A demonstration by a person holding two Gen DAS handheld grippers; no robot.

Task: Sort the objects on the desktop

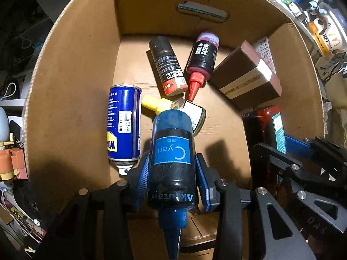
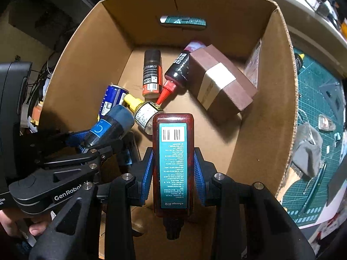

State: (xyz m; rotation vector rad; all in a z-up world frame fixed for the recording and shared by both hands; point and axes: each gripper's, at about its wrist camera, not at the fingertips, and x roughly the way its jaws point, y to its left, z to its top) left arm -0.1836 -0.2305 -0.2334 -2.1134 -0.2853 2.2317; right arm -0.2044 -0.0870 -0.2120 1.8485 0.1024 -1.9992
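Both grippers hang over an open cardboard box (image 1: 71, 86) (image 2: 275, 108). My left gripper (image 1: 172, 173) is shut on a dark blue "Cyan" ink bottle (image 1: 172, 149) (image 2: 108, 127), its nozzle pointing toward the camera. My right gripper (image 2: 172, 169) (image 1: 290, 149) is shut on a flat red bottle with a teal label (image 2: 172, 162) (image 1: 271, 127). On the box floor lie a blue spray can (image 1: 123, 125) (image 2: 112, 99), a yellow-capped bottle (image 1: 193, 112) (image 2: 145, 112), a black and orange can (image 1: 168, 65) (image 2: 152, 73), a red-nozzle ink bottle (image 1: 202, 60) (image 2: 176, 73) and a brown box (image 1: 245, 75) (image 2: 219, 80).
A handle slot (image 2: 183, 22) is cut in the box's far wall. A green cutting mat (image 2: 316, 130) with a grey cloth (image 2: 308, 149) and pens lies right of the box. Cluttered shelves stand at the top right (image 1: 303, 0). A person's hand (image 2: 19, 225) shows at lower left.
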